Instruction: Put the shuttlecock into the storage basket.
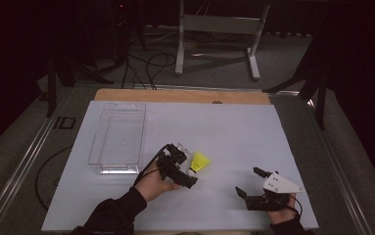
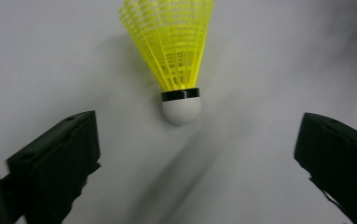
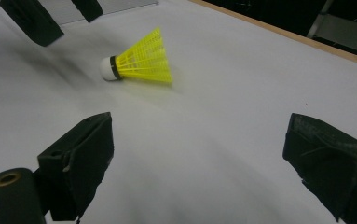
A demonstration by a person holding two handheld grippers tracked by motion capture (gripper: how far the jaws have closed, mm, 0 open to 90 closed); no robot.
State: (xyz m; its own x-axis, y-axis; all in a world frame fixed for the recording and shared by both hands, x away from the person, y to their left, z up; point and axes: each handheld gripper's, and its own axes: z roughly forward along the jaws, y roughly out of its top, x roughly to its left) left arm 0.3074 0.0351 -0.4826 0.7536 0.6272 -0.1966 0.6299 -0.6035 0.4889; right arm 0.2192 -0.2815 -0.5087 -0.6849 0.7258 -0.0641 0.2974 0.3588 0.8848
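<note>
The left gripper [image 1: 187, 164] is aimed at the shuttlecock [image 1: 199, 162], jaws spread to straddle its cork (still untouched); the right gripper [image 1: 250, 183] is held aside, jaws spread.

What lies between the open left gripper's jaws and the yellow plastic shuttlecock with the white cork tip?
Nothing: in the left gripper view, only bare white table surface separates the left gripper from the yellow plastic shuttlecock.

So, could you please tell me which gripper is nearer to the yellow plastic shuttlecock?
Left. The left gripper sits right at the yellow plastic shuttlecock, jaws open; the right gripper is open farther off.
</note>
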